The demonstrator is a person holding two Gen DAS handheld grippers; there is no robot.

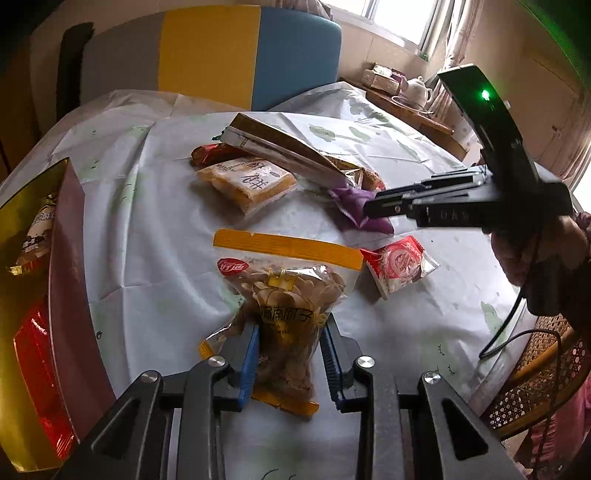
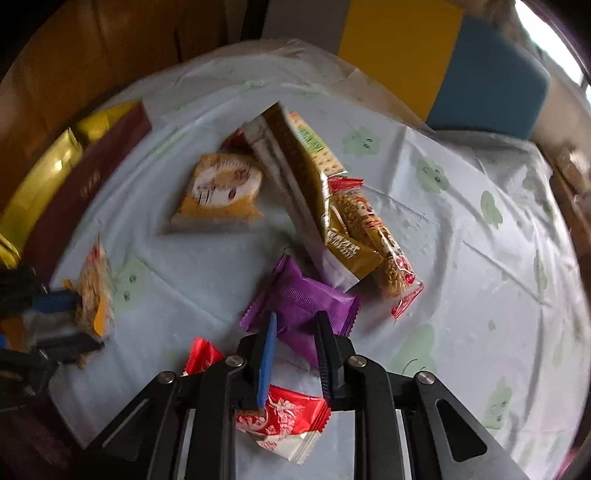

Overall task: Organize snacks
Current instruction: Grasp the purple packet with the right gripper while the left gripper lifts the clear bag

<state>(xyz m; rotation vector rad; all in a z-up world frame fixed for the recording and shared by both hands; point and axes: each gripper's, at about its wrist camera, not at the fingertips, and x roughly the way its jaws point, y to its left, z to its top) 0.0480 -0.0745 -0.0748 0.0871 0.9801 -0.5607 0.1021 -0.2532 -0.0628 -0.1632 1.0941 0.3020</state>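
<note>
Between the left gripper's [image 1: 288, 328] blue pads sits the clear, yellow-edged bag of sliced nuts [image 1: 286, 291], pinched at its waist on the white tablecloth [image 1: 147, 240]. Right gripper [image 2: 295, 325], jaws spread, hovers over the purple foil packet [image 2: 303, 299]. Best: squeeze gently, lift straight, carry toward the maroon-and-gold box [image 1: 55, 277] at left.

This looks like a home living or dining room. Ahead of the left gripper, a round table under a white plastic cloth printed with green flowers [image 1: 369, 136] fills the view; beyond it stands a grey, yellow and blue upholstered seat back [image 1: 236, 55]. Far right sit a white ceramic teapot [image 1: 419, 88], a curtained window [image 1: 402, 18] and a woven rattan chair [image 1: 535, 376].
</note>
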